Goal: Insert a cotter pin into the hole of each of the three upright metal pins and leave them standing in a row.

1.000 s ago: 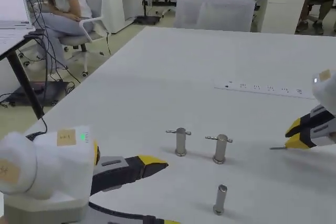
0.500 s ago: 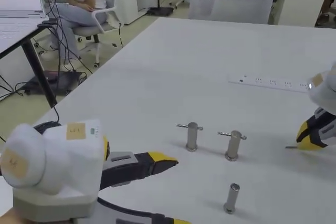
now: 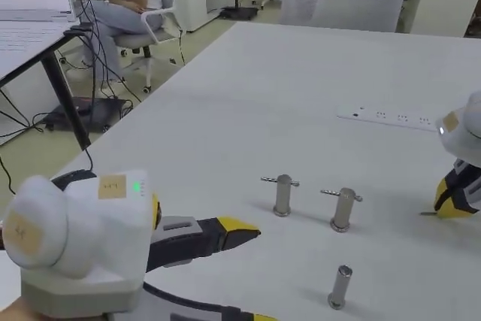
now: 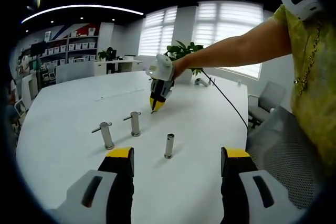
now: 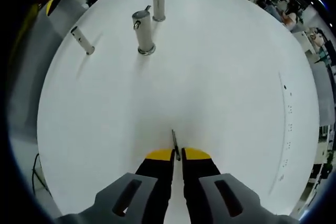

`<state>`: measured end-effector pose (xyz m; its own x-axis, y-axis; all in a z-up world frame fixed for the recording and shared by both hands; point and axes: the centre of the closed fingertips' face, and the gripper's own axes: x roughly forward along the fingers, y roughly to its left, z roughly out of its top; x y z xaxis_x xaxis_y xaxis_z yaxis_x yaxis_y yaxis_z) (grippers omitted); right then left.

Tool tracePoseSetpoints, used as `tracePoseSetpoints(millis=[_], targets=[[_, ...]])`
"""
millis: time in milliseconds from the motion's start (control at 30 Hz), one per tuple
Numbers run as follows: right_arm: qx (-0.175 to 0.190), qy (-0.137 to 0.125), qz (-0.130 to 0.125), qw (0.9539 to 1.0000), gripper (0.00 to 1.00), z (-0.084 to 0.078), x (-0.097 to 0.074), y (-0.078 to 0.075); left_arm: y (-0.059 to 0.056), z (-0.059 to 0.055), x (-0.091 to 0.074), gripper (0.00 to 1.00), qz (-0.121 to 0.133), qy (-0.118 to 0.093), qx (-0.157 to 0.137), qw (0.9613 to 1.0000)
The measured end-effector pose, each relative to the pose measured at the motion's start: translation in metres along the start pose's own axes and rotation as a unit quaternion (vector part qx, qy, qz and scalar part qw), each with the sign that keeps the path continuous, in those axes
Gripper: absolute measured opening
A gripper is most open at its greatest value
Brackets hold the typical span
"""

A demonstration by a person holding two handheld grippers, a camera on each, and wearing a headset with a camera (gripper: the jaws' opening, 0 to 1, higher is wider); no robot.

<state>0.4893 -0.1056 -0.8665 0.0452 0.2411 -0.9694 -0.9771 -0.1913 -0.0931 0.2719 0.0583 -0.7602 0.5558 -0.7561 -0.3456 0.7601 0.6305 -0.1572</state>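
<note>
The right gripper (image 5: pixel 177 153) has its jaws pressed together on a thin cotter pin (image 5: pixel 174 141), which sticks out ahead of the tips, low over the white table (image 3: pixel 225 110), to the right of the work. The left gripper (image 4: pixel 177 153) hangs at the near left with its jaws spread wide, holding nothing. Between them stand three upright metal pins (image 3: pixel 282 195). The two far ones are side by side, each with a cotter pin crosswise through its head. The third pin (image 3: pixel 340 286) stands nearer, plain. A tan sticker (image 3: pixel 113 184) on the left gripper carries a mark too small to read. A white power strip (image 3: pixel 391 118) lies far right.
</note>
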Motion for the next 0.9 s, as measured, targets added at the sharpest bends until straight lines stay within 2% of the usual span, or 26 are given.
tracePoseSetpoints(millis=[433,900], targets=[[0.001,0.006,0.011,0.9999,0.06,-0.0005,0.0001,0.0008,-0.0007,-0.0003,-0.0016,0.66,0.000,0.000,-0.001,1.0000],[0.010,0.013,0.003,0.9999,0.02,-0.0022,-0.0006,0.0004,0.0011,-0.0003,-0.0004,0.65,0.000,-0.002,-0.002,1.0000]])
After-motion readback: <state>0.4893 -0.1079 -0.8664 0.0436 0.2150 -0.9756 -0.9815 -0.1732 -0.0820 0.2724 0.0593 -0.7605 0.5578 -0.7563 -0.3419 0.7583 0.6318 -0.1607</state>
